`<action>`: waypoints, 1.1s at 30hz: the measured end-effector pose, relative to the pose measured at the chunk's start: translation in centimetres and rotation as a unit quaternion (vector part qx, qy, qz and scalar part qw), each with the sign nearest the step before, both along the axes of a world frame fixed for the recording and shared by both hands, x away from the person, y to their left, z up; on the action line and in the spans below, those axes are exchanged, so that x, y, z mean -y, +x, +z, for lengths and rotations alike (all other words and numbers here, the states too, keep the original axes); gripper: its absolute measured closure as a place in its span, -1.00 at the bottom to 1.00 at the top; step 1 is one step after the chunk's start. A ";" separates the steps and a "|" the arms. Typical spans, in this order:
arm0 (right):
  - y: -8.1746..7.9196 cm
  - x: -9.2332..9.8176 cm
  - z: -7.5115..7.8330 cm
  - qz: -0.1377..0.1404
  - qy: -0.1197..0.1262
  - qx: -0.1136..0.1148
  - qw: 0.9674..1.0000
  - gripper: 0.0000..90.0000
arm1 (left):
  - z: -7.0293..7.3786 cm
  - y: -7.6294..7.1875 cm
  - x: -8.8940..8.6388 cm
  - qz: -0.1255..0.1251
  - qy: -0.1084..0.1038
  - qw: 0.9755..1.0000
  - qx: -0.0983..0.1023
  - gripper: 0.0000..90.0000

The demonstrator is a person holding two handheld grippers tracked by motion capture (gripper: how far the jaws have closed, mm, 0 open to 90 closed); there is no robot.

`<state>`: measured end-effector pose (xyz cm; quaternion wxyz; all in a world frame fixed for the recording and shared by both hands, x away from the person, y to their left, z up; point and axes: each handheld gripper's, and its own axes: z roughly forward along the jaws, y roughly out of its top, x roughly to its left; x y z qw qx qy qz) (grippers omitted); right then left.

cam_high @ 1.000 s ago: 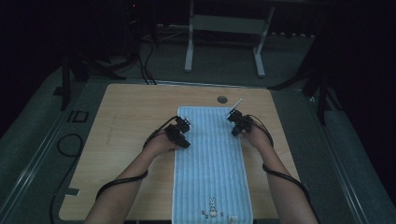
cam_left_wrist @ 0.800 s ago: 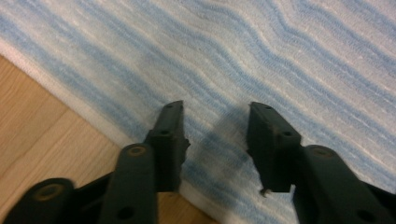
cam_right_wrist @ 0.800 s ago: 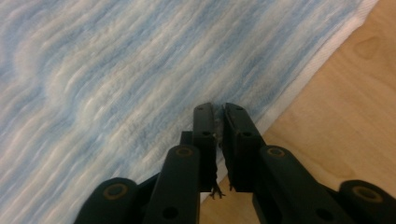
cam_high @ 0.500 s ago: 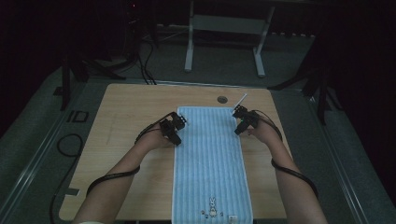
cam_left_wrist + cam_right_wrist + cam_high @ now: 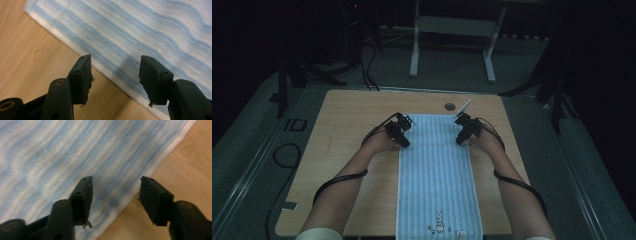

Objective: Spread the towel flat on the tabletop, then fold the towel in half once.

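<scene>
A blue-and-white striped towel [image 5: 437,170] lies flat along the wooden table [image 5: 352,125], with a small rabbit motif near its front end. My left gripper [image 5: 403,141] hovers over the towel's left edge near the far end. Its jaws have just been opening and nothing is between them; in the left gripper view [image 5: 115,75] they straddle the white hem of the towel [image 5: 140,30]. My right gripper [image 5: 460,140] sits at the right edge opposite. Its jaws have also just been opening, empty over the hem [image 5: 115,195] of the towel [image 5: 62,152].
A round grommet [image 5: 450,106] is set in the table just beyond the towel's far end. Another table's white legs [image 5: 414,50] stand behind, with cables [image 5: 287,155] on the dark floor at the left. Bare wood lies on both sides of the towel.
My left hand has slid outward from the towel's far left corner to its left edge. The right hand has stayed nearly still. The towel lies flat as before.
</scene>
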<state>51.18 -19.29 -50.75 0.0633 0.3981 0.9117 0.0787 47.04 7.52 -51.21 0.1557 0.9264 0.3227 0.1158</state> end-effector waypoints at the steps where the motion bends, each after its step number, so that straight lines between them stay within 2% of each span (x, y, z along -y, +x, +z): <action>1: 0.1 0.1 -0.1 0.004 -0.004 0.007 1.000 0.04 | -0.1 0.2 0.0 0.005 -0.001 1.000 -0.001 -0.02; 2: 0.2 0.2 -0.1 0.002 -0.006 0.010 1.000 0.12 | -0.2 0.3 0.0 0.005 0.002 1.000 -0.003 -0.01; 4: 0.2 0.3 -0.2 0.002 -0.004 0.011 1.000 0.16 | -0.5 0.4 0.0 0.005 0.003 1.000 -0.010 0.00; 6: 0.4 0.4 -0.5 0.003 -0.010 0.006 1.000 0.22 | -0.8 0.5 0.2 0.004 0.013 1.000 -0.009 0.00; 8: 0.4 0.3 -0.7 0.003 -0.014 0.003 1.000 0.24 | -1.1 0.5 0.2 0.000 0.009 1.000 -0.016 0.00; 10: 0.6 0.5 -0.9 -0.002 -0.002 -0.013 1.000 0.41 | -1.1 0.5 0.2 -0.001 0.008 1.000 -0.019 0.08; 11: 0.6 0.5 -0.9 -0.002 -0.002 -0.013 1.000 0.41 | -1.1 0.4 0.2 -0.004 0.003 1.000 -0.024 0.08; 12: 0.6 0.5 -0.9 -0.002 -0.002 -0.013 1.000 0.41 | -1.1 0.4 0.2 -0.004 0.003 1.000 -0.024 0.18; 13: 0.6 0.5 -0.9 -0.002 0.003 -0.021 1.000 0.44 | -1.0 0.3 0.2 -0.009 -0.001 0.999 -0.033 0.18; 14: 0.4 0.3 -0.9 0.003 0.003 -0.027 1.000 0.67 | -1.0 0.2 0.3 -0.014 -0.005 0.999 -0.037 0.43; 15: 0.2 0.1 -0.9 0.007 0.005 -0.029 1.000 0.81 | -1.0 0.0 0.5 -0.021 -0.001 0.999 -0.035 0.55; 17: 0.0 -0.3 -0.9 0.019 -0.002 -0.030 0.999 0.89 | -0.9 -0.2 1.0 -0.033 0.004 0.999 -0.041 0.84; 18: -0.1 -0.5 -0.8 0.023 -0.009 -0.028 0.999 0.89 | -0.9 -0.2 1.2 -0.032 0.012 0.999 -0.038 0.90; 20: 0.0 -0.8 -0.8 0.033 -0.022 -0.024 0.999 0.91 | -0.9 0.0 1.2 -0.026 0.016 0.999 -0.039 0.96; 22: 0.1 -0.8 -0.7 0.028 -0.027 -0.018 0.999 0.92 | -0.8 0.3 1.0 -0.007 0.017 0.999 -0.031 0.98; 25: 0.4 -0.5 -0.1 0.019 -0.016 -0.012 1.000 0.93 | 0.1 0.6 0.5 0.006 -0.004 1.000 -0.018 0.98; 28: 0.5 -0.4 1.5 0.024 -0.010 0.011 1.000 0.93 | 1.8 0.6 0.1 0.007 -0.021 1.000 -0.006 0.98; 29: 0.4 -0.4 2.2 0.022 -0.008 0.021 1.000 0.93 | 2.5 0.5 0.1 0.006 -0.023 1.000 0.004 0.98; 30: 0.4 -0.4 2.2 0.022 -0.008 0.021 1.000 0.93 | 2.5 0.5 0.1 0.006 -0.023 1.000 0.004 0.98; 31: 0.2 -0.3 2.8 0.025 -0.005 0.029 0.999 0.93 | 3.9 0.2 -0.2 0.009 -0.040 0.999 0.010 0.98; 32: -0.1 -0.1 4.2 0.025 0.002 0.044 0.999 0.93 | 4.4 -0.1 -0.3 0.007 -0.042 0.999 0.017 0.98; 33: -0.4 -0.1 4.7 0.028 0.005 0.047 0.998 0.93 | 5.0 -0.4 -0.5 0.004 -0.041 0.999 0.026 0.98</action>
